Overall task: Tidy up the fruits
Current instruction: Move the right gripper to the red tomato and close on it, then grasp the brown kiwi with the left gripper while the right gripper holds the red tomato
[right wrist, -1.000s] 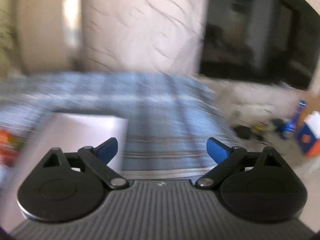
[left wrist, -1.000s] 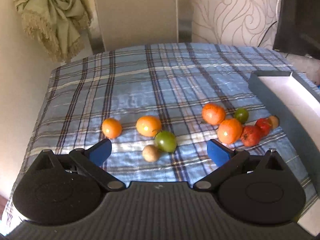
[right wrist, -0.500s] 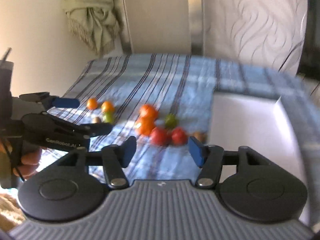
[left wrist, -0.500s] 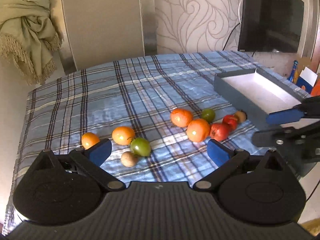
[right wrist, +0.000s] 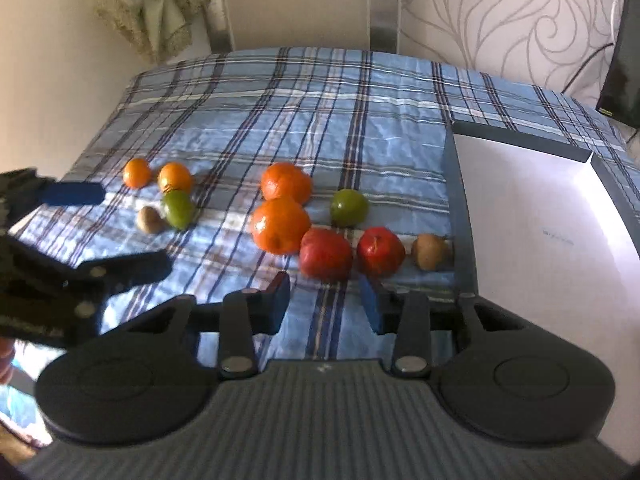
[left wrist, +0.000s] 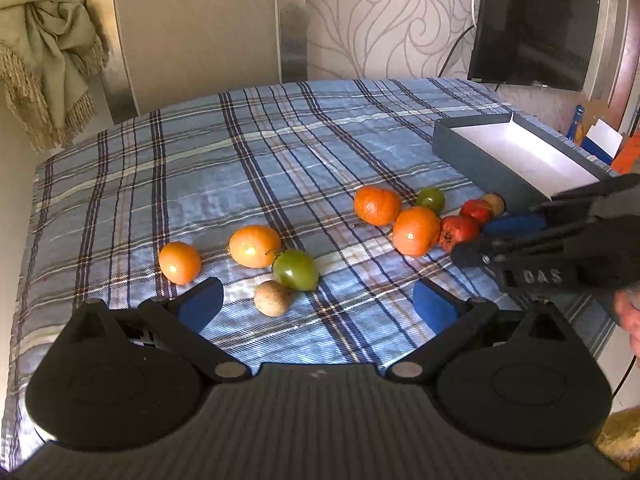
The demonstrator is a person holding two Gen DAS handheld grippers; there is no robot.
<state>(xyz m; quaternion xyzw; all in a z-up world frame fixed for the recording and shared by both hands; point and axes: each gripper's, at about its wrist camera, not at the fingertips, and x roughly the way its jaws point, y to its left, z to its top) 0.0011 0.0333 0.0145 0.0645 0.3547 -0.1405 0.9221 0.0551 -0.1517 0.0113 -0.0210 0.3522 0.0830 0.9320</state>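
Observation:
Several fruits lie on a blue plaid cloth (left wrist: 280, 152). A left group has two oranges (left wrist: 179, 262), a green fruit (left wrist: 295, 269) and a small brown one (left wrist: 272, 298). A right group has two oranges (right wrist: 280, 225), a green fruit (right wrist: 348, 207), two red fruits (right wrist: 325, 255) and a brown one (right wrist: 429, 251) beside a grey box with a white inside (right wrist: 532, 216). My left gripper (left wrist: 318, 306) is open and empty just before the left group. My right gripper (right wrist: 325, 300) is open and empty, just before the red fruits.
The box also shows at the right in the left wrist view (left wrist: 472, 160). A black screen (left wrist: 532, 20) stands at the back right. A fringed green cloth (left wrist: 44, 52) hangs at the back left. The bed's left edge drops off near the wall.
My right gripper has swung left from the box toward the right fruit group and narrowed its jaws. My left gripper has turned right, bringing the box and right gripper into its view.

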